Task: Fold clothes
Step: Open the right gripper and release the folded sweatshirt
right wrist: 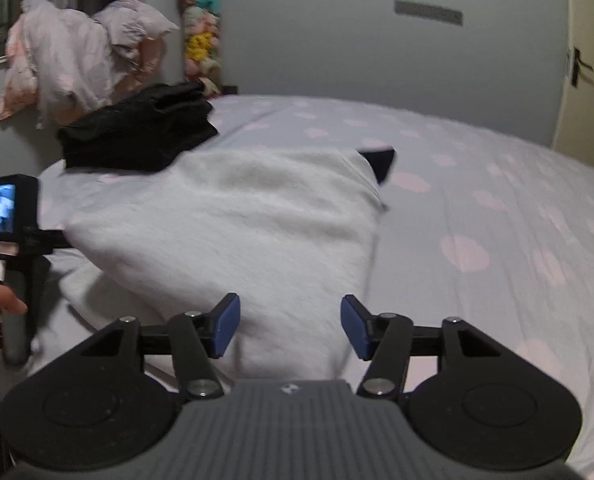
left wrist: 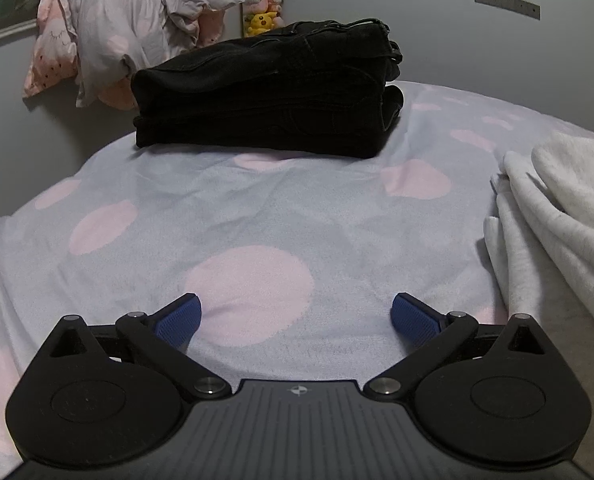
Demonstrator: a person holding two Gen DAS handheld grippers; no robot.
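The pale grey soft fleece garment lies loosely heaped on the dotted bed sheet, near a folded black stack of clothes. Left claw and right claw both stand apart, holding nothing. The fleece looks light, limp and non-slippery; grip a hem or corner. Its outline is blurred; sleeves and near edge are hidden.

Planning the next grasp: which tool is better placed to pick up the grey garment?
Right, probably. The right tool is open directly over the grey garment, fabric between its fingers. The left tool, also open, faces bare bedsheet, with the garment off to its right edge.
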